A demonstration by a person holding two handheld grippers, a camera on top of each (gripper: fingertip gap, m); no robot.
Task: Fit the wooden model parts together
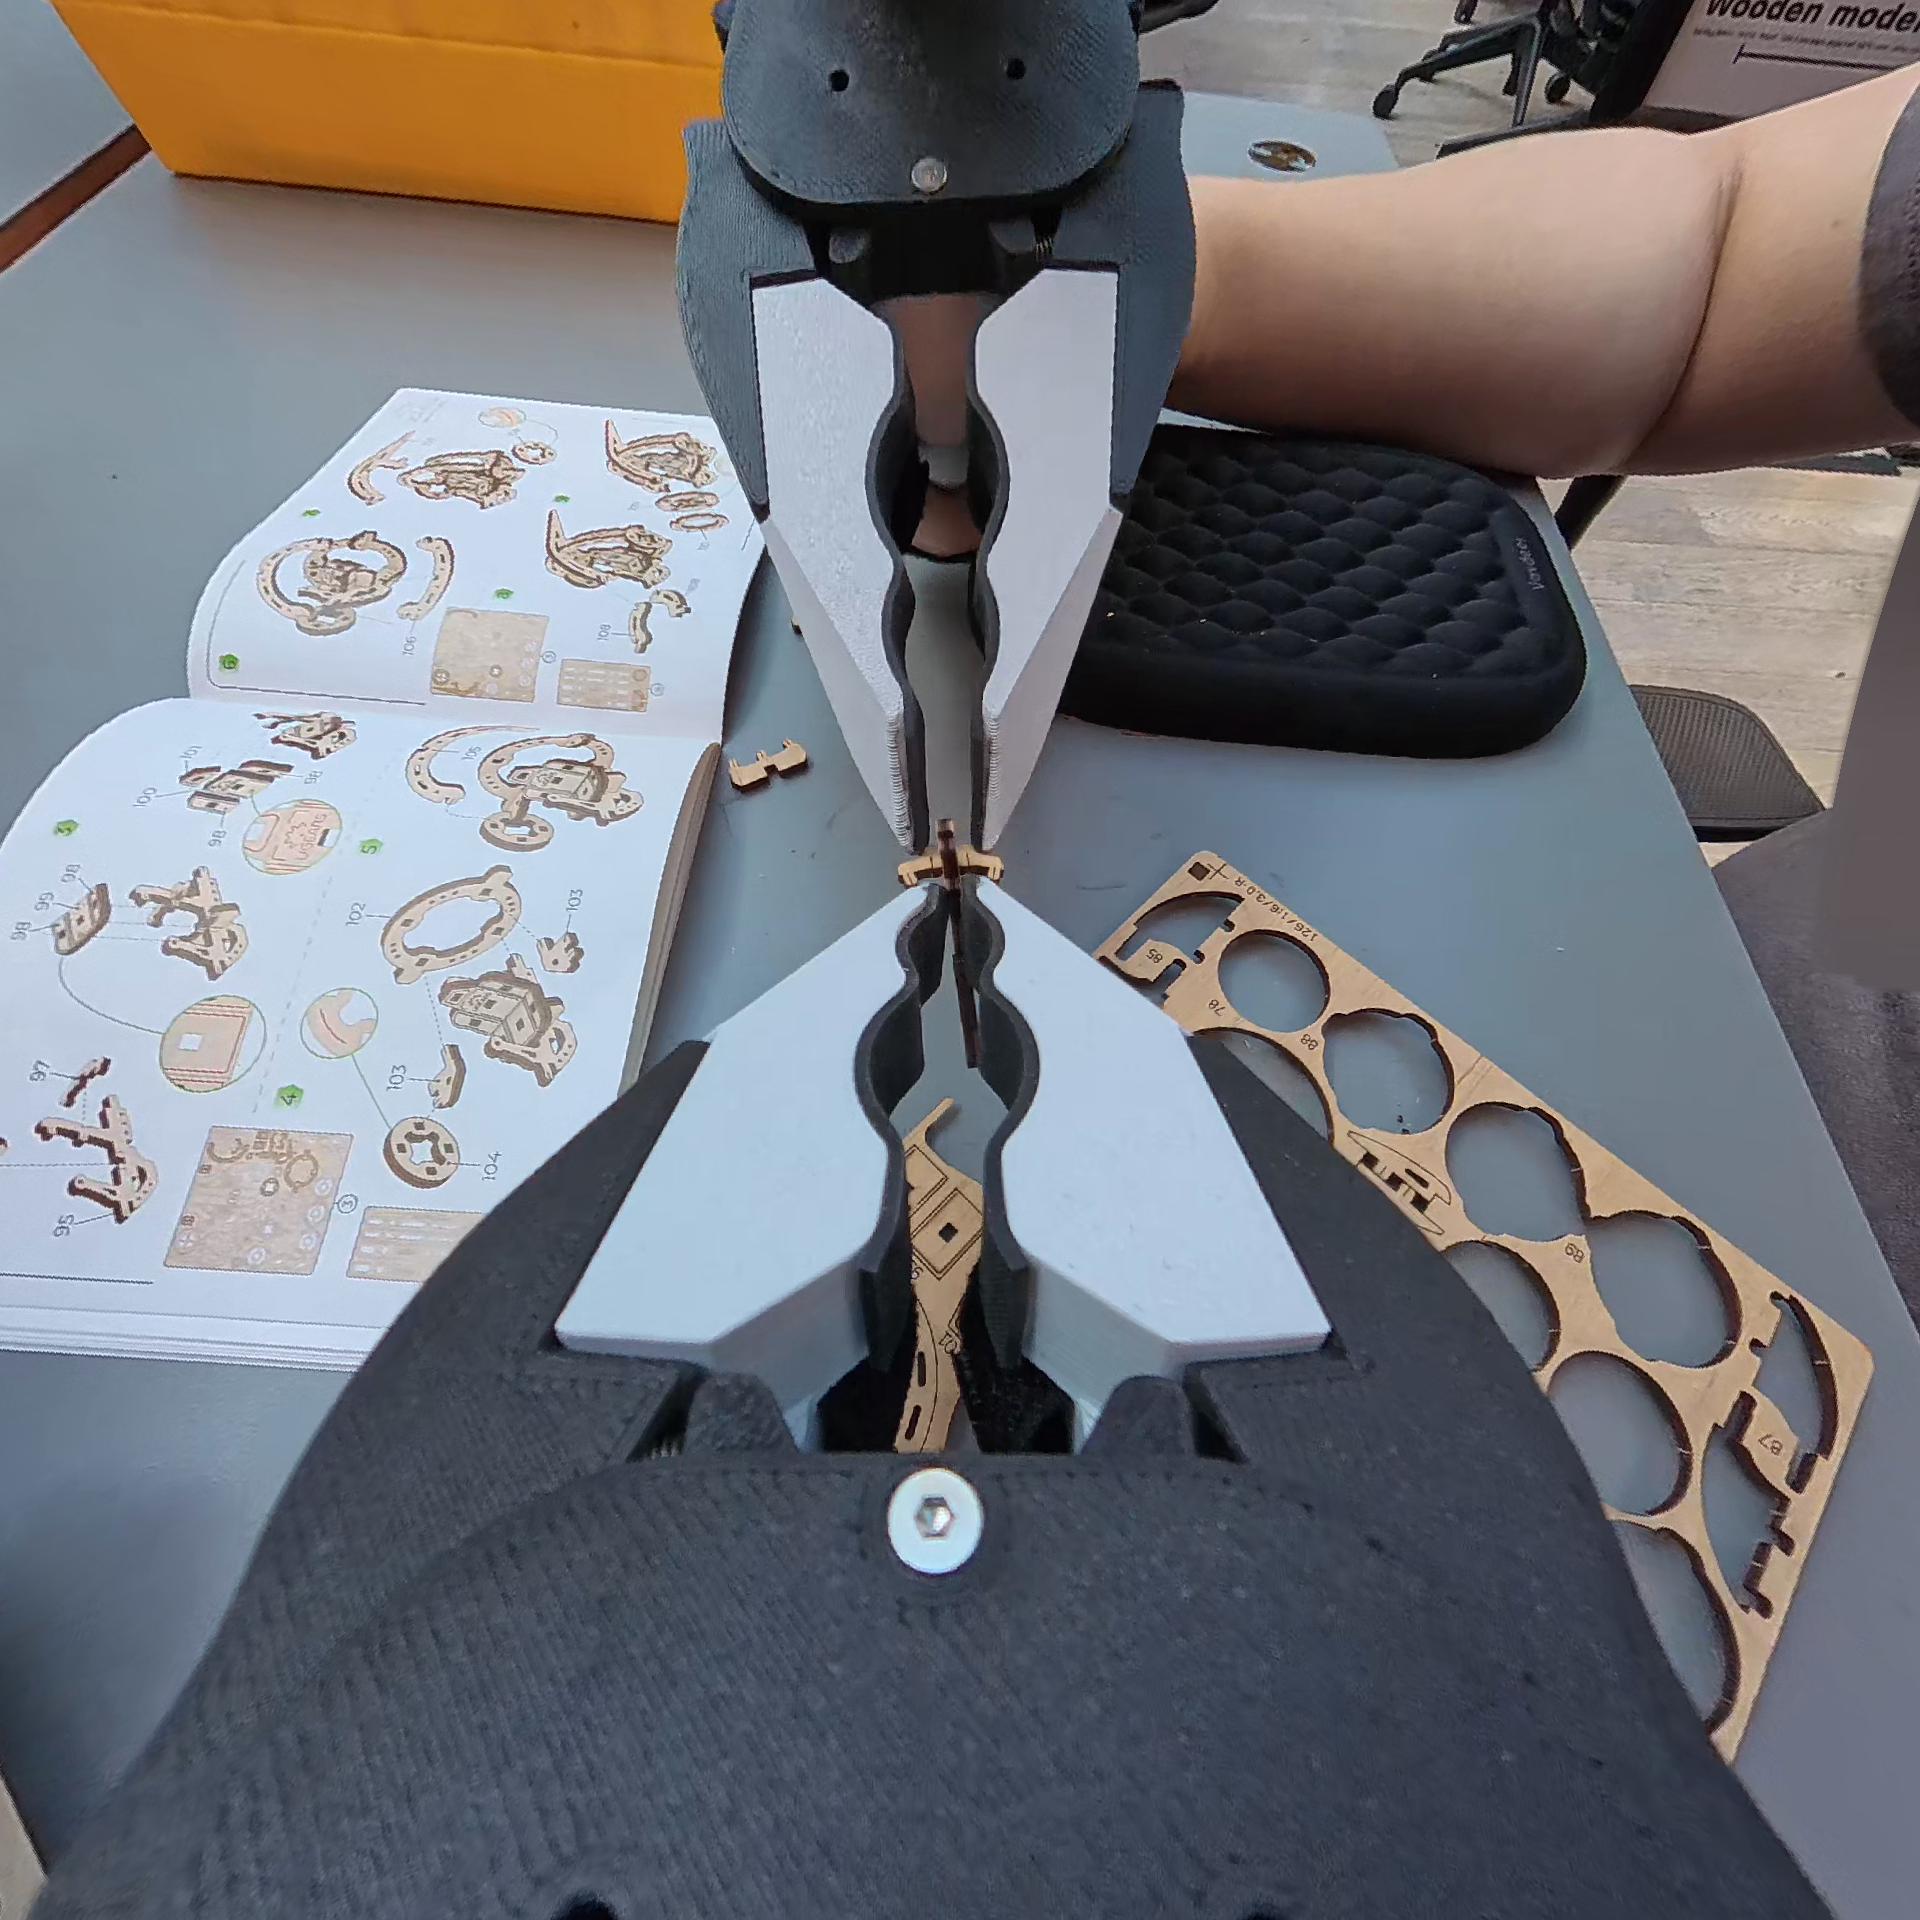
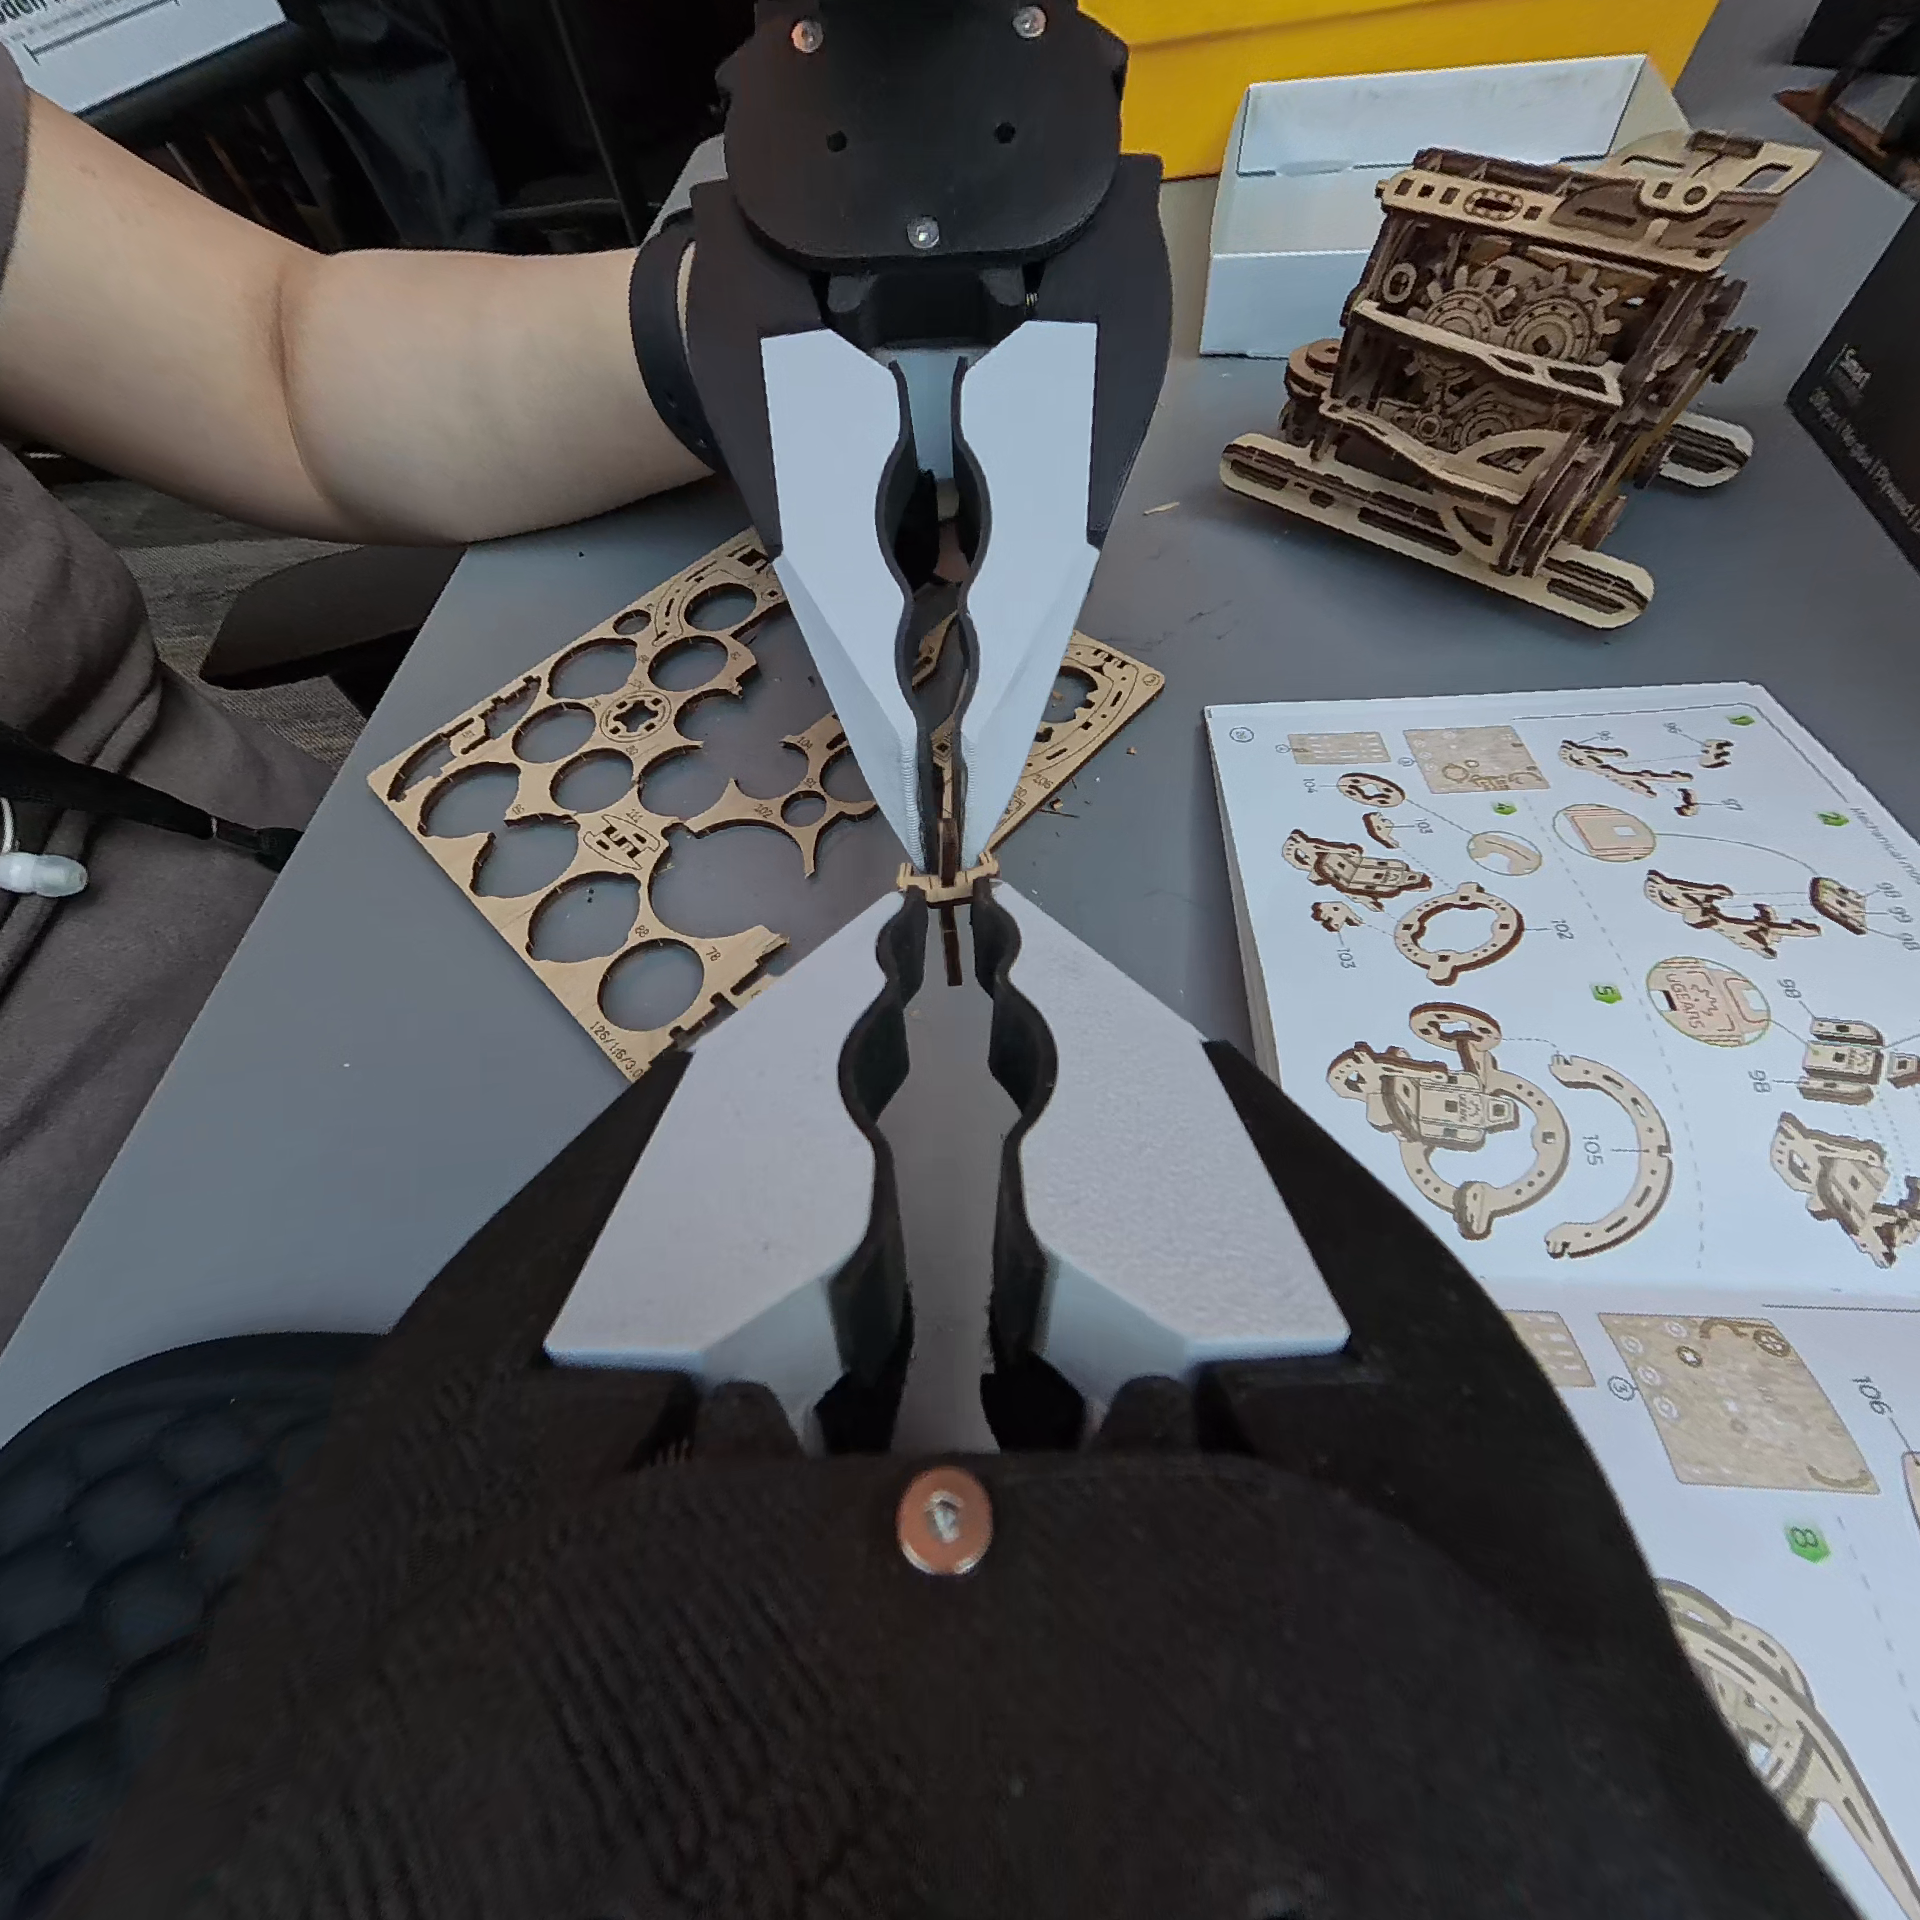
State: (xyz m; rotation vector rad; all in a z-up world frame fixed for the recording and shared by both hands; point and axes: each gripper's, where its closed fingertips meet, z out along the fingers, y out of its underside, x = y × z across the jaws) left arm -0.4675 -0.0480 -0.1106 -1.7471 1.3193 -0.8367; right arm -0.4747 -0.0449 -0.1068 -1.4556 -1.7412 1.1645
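Grippers meet tip to tip above the grey table point(image 1: 1351, 831), each pinching one small wooden piece. Left gripper point(image 1: 943, 914) is closed down to a sliver on a thin dark strip point(image 1: 961, 987), seen edge-on, that runs back between its fingers. Right gripper point(image 2: 943, 914), likewise nearly closed, grips a short upright part point(image 2: 951, 951); in the left wrist view it reaches in from the far side point(image 1: 940, 826). Between the tips sits a pale cross-shaped joint point(image 1: 948, 864), where the two pieces appear already slotted through one another, though how fully seated cannot be told. Much seems left: a loose notched piece point(image 1: 767, 767) lies just right of the open instruction booklet point(image 1: 343, 935), and punched-out plywood sheets point(image 1: 1507, 1195) lie flat near the joint. Far right, a finished wooden model point(image 2: 1496, 353) stands well apart.
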